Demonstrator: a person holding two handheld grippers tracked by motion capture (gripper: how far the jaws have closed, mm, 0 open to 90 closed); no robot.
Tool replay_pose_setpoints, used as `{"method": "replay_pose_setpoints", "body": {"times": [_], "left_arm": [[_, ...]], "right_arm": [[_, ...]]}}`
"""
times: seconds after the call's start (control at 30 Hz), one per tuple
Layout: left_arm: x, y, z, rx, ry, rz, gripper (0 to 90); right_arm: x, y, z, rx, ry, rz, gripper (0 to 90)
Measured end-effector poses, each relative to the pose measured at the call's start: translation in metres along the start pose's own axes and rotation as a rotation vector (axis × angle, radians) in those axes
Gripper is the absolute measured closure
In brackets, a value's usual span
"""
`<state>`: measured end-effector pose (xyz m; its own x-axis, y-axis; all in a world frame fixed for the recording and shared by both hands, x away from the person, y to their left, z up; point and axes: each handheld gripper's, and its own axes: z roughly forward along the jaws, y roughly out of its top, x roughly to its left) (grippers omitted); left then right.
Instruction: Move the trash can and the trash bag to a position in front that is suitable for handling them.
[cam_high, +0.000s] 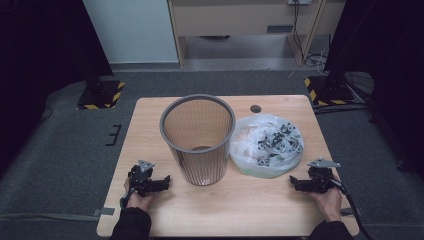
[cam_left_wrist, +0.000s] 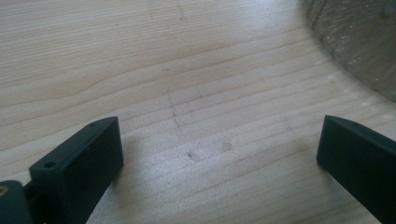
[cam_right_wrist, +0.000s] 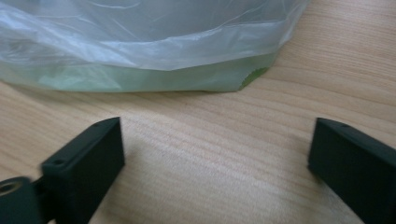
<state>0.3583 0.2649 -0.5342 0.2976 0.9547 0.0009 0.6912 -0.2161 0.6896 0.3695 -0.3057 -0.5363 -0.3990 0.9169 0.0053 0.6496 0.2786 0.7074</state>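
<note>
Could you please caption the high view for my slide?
Two open claws, left and right, rest on a table beside a bin and bag.

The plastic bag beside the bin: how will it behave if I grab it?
The plastic bag looks thin and crumpled, so it is probably floppy and light. Its glossy film may slip between the fingers. Pushed, it would likely bunch rather than slide against the mesh bin.
</note>
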Motion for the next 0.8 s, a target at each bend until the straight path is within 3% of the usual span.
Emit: {"method": "replay_pose_setpoints", "body": {"times": [0.07, 0.33, 0.47, 0.63, 0.8], "left_arm": [[0.000, 0.003, -0.005, 0.025, 0.005, -0.011, 9.2], [0.004, 0.010, -0.026, -0.066, 0.019, -0.059, 21.9], [0.006, 0.014, -0.036, -0.111, 0.015, -0.089, 26.5], [0.003, 0.018, -0.045, -0.147, -0.009, -0.081, 31.4], [-0.001, 0.026, -0.056, -0.202, -0.009, -0.061, 33.4]], "right_arm": [[0.001, 0.000, -0.004, -0.006, -0.015, -0.020, 9.3], [0.007, 0.011, -0.030, -0.156, -0.012, 0.047, 21.6], [0.009, 0.015, -0.040, -0.215, 0.002, 0.045, 24.7], [0.010, 0.020, -0.045, -0.251, 0.016, 0.049, 24.7], [0.013, 0.025, -0.049, -0.272, 0.006, 0.001, 24.5]]}}
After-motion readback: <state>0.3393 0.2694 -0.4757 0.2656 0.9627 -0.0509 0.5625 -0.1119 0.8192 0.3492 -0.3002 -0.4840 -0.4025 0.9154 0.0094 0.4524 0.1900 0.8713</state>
